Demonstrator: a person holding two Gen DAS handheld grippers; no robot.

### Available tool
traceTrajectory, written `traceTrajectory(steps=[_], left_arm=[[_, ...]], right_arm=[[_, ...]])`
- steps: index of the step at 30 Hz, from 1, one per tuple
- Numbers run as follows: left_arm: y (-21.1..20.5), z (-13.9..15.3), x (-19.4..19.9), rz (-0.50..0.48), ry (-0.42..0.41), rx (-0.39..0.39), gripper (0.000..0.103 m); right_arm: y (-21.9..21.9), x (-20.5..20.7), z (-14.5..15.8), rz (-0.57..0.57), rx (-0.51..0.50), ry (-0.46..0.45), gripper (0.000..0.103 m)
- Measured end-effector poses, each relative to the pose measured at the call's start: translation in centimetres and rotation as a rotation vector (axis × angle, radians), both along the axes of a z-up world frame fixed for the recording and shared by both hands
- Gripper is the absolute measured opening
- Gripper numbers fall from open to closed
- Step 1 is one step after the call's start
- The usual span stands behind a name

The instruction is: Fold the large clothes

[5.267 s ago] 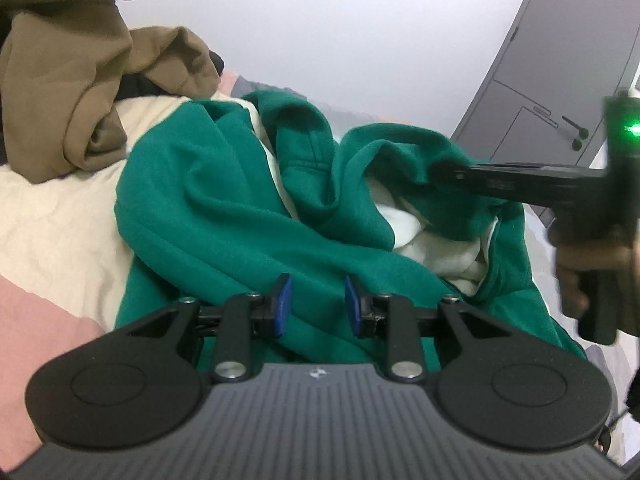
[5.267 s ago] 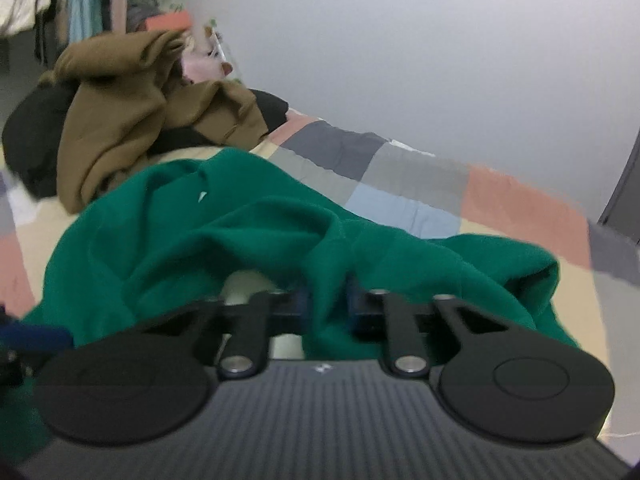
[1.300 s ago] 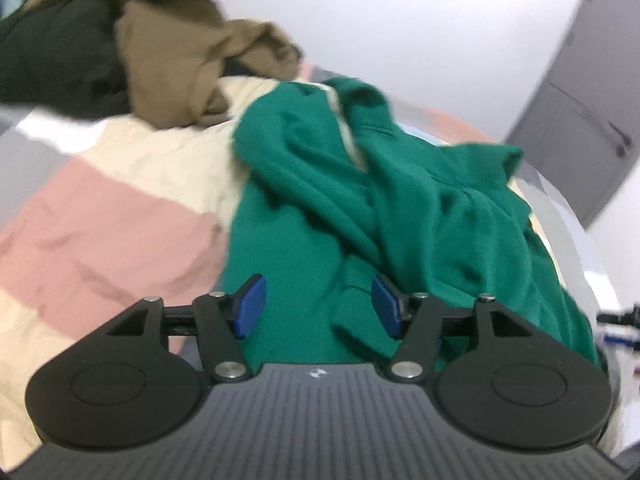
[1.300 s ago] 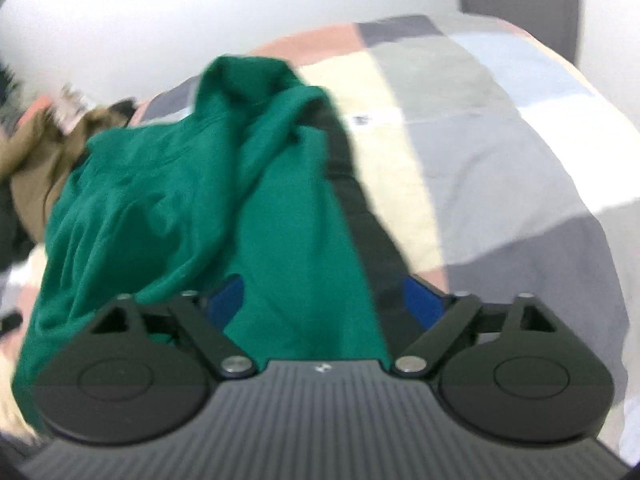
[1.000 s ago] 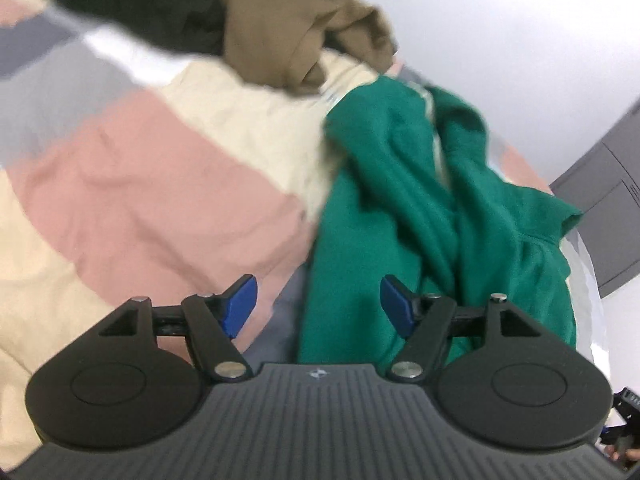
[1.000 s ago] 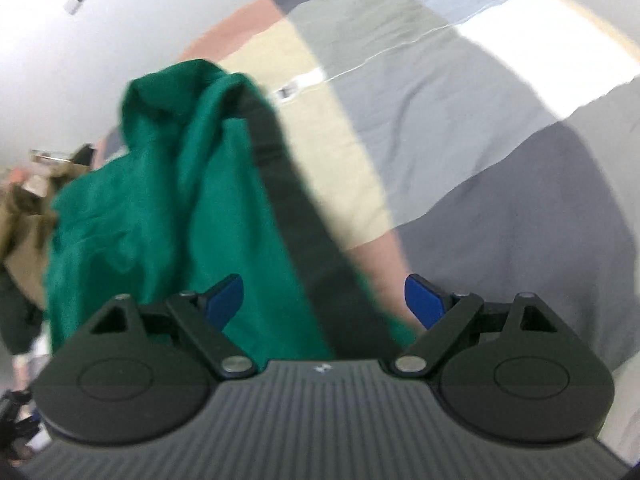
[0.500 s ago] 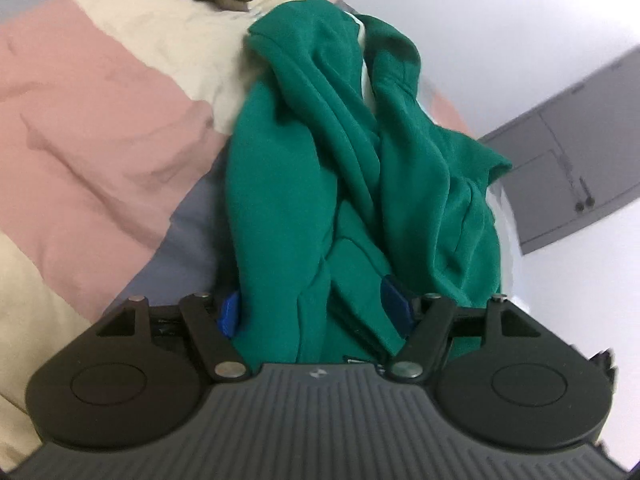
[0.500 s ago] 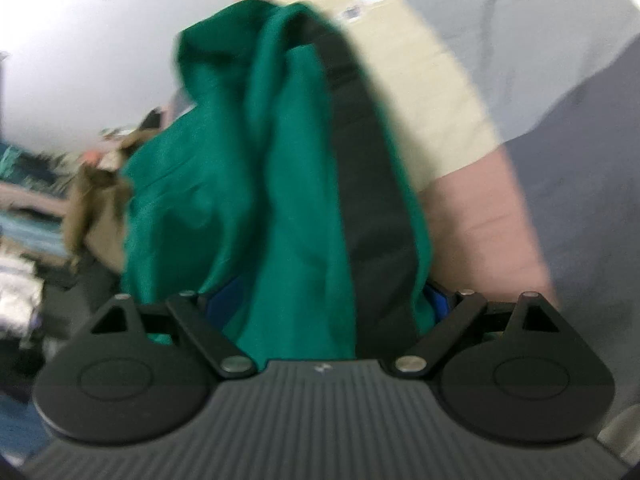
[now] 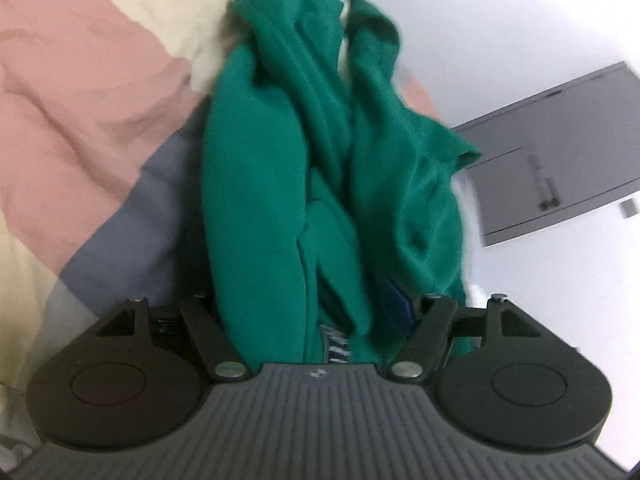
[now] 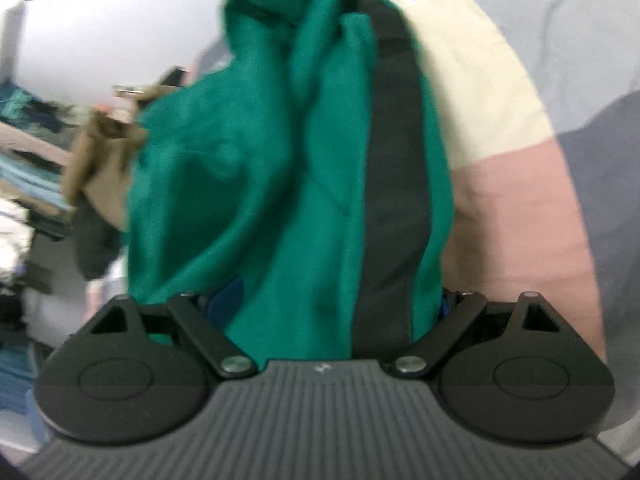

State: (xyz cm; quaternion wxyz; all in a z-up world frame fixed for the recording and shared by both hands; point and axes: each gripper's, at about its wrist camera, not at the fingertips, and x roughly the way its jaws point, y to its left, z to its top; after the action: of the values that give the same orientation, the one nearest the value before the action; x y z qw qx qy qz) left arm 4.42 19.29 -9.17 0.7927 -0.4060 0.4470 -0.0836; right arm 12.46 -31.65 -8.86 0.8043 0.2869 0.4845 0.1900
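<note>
A large green garment [image 9: 280, 168] with a black stripe [image 10: 392, 168] lies bunched lengthwise on the patchwork bed. In the left wrist view my left gripper [image 9: 312, 304] has its jaws wide apart with the green cloth filling the gap between them; a blue pad [image 9: 394, 294] shows on the right, the left pad is hidden by cloth. In the right wrist view my right gripper [image 10: 340, 300] is also wide open with the garment's edge [image 10: 304, 208] between its fingers; blue pads peek out at both sides.
The bed cover [image 9: 80, 92] has pink, cream and grey patches. A brown garment [image 10: 100, 148] lies beyond the green one, with stacked clothes [image 10: 24, 152] at the far left. A grey door [image 9: 560, 160] stands at the right.
Both grippers have opened and moved onto opposite ends of the green garment; cloth now fills each open jaw. In the last half second both came closer to the cloth.
</note>
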Motion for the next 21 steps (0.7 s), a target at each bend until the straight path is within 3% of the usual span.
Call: traceTrajectory(steps=[4,8,9,10,11,13,15,21], left_arm=[[-1.1,-1.9,1.1,-0.007,0.119,0.058,0.072],[-1.8,-1.3,1.2,-0.065,0.114,0.018,0.068],[-2.1,-1.1,1.1,-0.078,0.116,0.024,0.065],[-2.4,-0.9,0.8,-0.084,0.124,0.051,0.054],[-2.6,-0.8,0.5,-0.079,0.138,0.086,0.038],[-2.7,-0.5,0.1,-0.064,0.145,0.097,0.026],[-2.6,0.3,-0.4,-0.051,0.118,0.099,0.021],[-1.3,4.0,-2.3,-0.008,-0.001,0.034,0.017]], right_arm=[[0.9,0.1,-0.9,0.001,-0.095,0.022,0.09],[2.3,0.1,-1.7,0.007,-0.23,0.029,0.077],[2.5,-0.1,-1.5,0.008,-0.256,0.021,0.069],[2.3,-0.4,-1.3,-0.002,-0.274,0.02,0.054],[1.8,-0.6,-1.1,-0.02,-0.271,0.021,0.047],[0.7,-1.0,-0.6,-0.049,-0.226,0.015,0.023],[0.0,-1.6,0.6,-0.073,-0.216,-0.018,0.015],[-3.8,-4.1,5.6,-0.127,-0.076,-0.151,0.012]])
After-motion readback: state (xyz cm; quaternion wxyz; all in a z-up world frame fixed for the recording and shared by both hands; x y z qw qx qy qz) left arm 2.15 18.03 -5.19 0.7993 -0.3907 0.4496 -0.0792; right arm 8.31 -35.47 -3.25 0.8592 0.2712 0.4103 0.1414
